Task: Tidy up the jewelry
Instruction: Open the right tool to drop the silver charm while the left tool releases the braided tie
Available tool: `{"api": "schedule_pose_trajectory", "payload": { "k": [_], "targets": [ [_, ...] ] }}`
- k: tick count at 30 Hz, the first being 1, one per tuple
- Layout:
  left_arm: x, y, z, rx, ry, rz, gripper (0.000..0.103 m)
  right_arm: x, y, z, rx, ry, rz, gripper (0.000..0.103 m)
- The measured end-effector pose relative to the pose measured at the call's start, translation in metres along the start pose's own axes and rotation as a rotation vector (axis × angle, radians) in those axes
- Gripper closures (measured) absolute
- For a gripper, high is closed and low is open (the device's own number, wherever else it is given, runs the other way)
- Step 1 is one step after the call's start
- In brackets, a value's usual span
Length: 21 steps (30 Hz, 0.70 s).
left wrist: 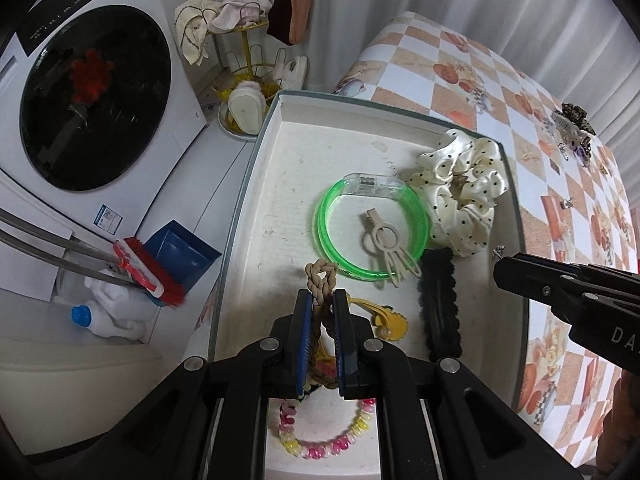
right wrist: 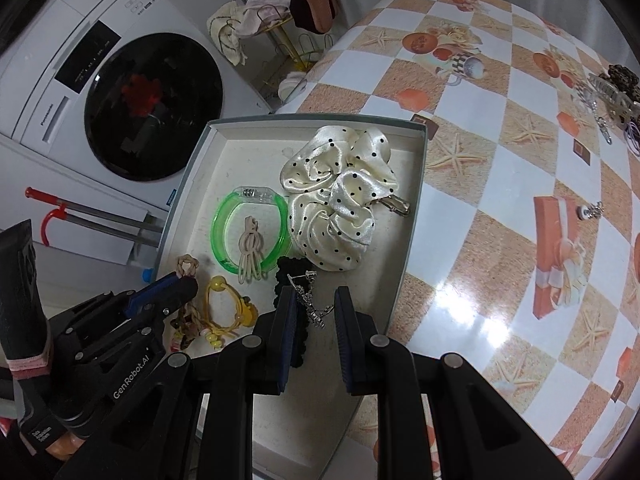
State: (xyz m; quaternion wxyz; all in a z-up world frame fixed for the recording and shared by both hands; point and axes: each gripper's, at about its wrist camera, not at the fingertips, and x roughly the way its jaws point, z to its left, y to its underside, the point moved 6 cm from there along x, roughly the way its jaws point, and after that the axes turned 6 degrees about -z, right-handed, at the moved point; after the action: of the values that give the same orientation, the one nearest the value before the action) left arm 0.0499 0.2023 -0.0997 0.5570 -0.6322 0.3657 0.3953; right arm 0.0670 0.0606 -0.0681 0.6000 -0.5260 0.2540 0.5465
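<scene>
A shallow white box (left wrist: 288,184) (right wrist: 404,216) lies on the checkered table. In it are a green bangle (left wrist: 332,200) (right wrist: 218,216), a cream clip (left wrist: 384,240), a polka-dot scrunchie (left wrist: 460,188) (right wrist: 340,192), a black hair band (left wrist: 438,300), a yellow hair tie (left wrist: 390,320) (right wrist: 224,304) and a pink-yellow bead bracelet (left wrist: 320,446). My left gripper (left wrist: 322,300) (right wrist: 180,280) is shut on a braided tan cord (left wrist: 320,276) over the box. My right gripper (right wrist: 316,300) (left wrist: 500,272) is open; a silver earring (right wrist: 314,308) hangs against its left finger.
More jewelry and a leopard hair claw (left wrist: 576,124) (right wrist: 616,88) lie at the table's far right, and a small silver earring (right wrist: 592,212) nearer. A washing machine (left wrist: 92,96), a brush (left wrist: 148,272) and a yellow rack (left wrist: 248,40) stand left of the table.
</scene>
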Motion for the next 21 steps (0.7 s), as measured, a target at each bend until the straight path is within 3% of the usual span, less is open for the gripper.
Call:
{"api": "schedule_pose_trajectory", "payload": {
  "k": [21],
  "targets": [
    [0.028,-0.001,-0.002,0.038,-0.041,0.023,0.087,0.041,0.007,-0.005,-0.041,0.069,0.06,0.082]
  ]
}}
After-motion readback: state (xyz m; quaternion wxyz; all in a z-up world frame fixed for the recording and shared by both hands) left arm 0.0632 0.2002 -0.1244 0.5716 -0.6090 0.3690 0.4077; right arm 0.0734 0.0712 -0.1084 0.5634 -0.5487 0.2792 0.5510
